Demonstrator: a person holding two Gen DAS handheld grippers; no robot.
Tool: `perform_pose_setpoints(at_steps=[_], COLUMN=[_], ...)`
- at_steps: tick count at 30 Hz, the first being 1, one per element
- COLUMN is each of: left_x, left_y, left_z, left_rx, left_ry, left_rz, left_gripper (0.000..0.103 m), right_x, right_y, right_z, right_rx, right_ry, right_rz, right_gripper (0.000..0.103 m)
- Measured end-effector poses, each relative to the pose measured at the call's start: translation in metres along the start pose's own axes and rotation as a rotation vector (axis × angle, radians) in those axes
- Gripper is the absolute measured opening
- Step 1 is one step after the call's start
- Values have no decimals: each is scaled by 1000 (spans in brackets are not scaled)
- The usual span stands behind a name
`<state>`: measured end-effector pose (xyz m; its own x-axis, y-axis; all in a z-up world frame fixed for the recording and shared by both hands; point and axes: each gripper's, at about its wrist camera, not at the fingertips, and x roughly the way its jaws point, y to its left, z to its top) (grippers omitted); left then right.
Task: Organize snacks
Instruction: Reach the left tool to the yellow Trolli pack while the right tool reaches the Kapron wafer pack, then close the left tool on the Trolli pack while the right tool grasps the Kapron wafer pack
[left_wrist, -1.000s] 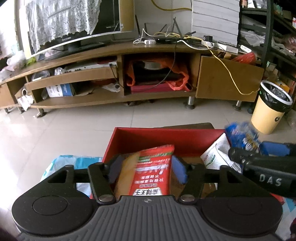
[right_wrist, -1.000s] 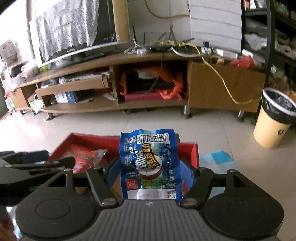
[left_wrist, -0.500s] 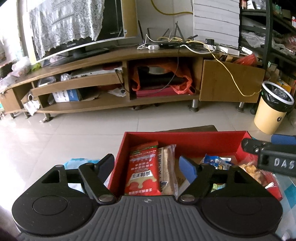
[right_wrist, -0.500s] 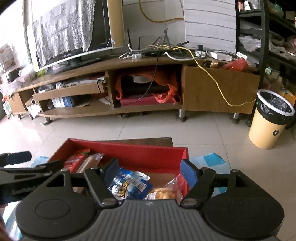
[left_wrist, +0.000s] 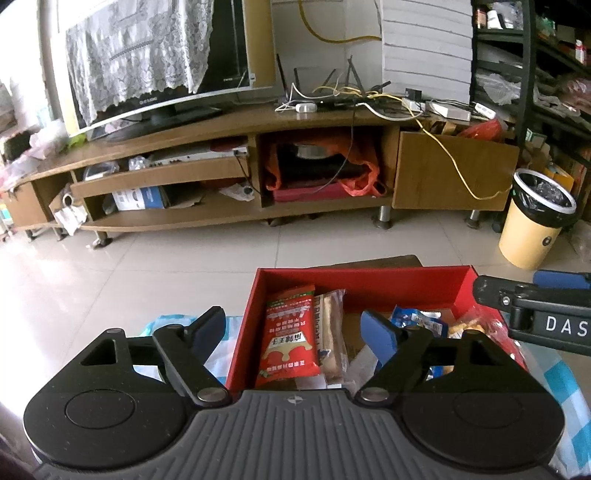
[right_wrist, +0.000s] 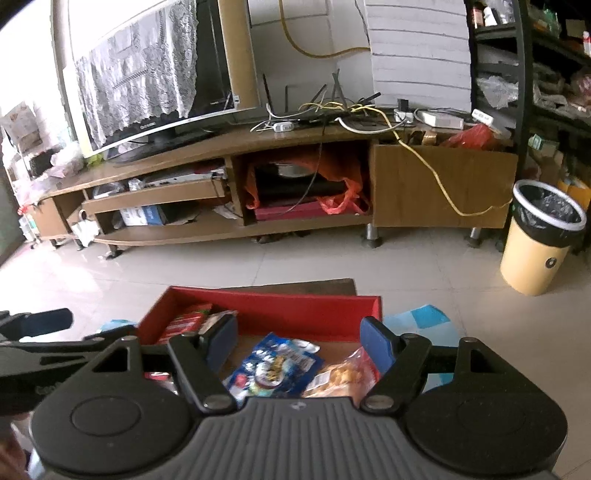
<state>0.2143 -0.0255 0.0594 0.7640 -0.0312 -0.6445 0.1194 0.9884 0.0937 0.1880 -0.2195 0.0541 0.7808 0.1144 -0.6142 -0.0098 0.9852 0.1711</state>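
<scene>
Snacks in red box below both grippers. Left gripper: jaws just opening, wide, empty, red packet beneath. Right gripper: parted, empty, over blue packet; only its view shows that packet fully.

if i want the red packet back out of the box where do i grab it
Take the red packet across its short width, near the far sealed end, coming from above. It lies flat against the red box's left wall, with a clear-wrapped bar touching its right edge. So one tong should probably slip between packet and wall, the other between packet and bar.
</scene>
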Motion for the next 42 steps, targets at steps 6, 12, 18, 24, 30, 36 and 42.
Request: perform_pose_setpoints(at_steps=[6,12,18,24,30,36,42], left_x=[-11,-7,11,36,44,47,29], left_y=[2,11,8,6,11,14,23], left_z=[-10,-34,-60,-88,-101,-103,-113], left_rx=[30,16,39,68,62,15,-11], left_ry=[12,96,212,337,403,435,473], left_rz=[5,-4,-18,-30,-52,-88,-70], left_gripper=[86,86,87,85,85,78,65], right_x=[-12,-20,-32,-33,-32,-31,-28], right_y=[10,13,12,12,14,23,31], right_z=[-6,-16,-22,-32,-41,-46,-61], right_rx=[-21,-47,-52,-72,-100,-124,-138], right_ry=[7,32,33,62,88,105,174], right_rz=[15,12,16,14,20,35,52], right_gripper=[69,69,69,69,69,69,69])
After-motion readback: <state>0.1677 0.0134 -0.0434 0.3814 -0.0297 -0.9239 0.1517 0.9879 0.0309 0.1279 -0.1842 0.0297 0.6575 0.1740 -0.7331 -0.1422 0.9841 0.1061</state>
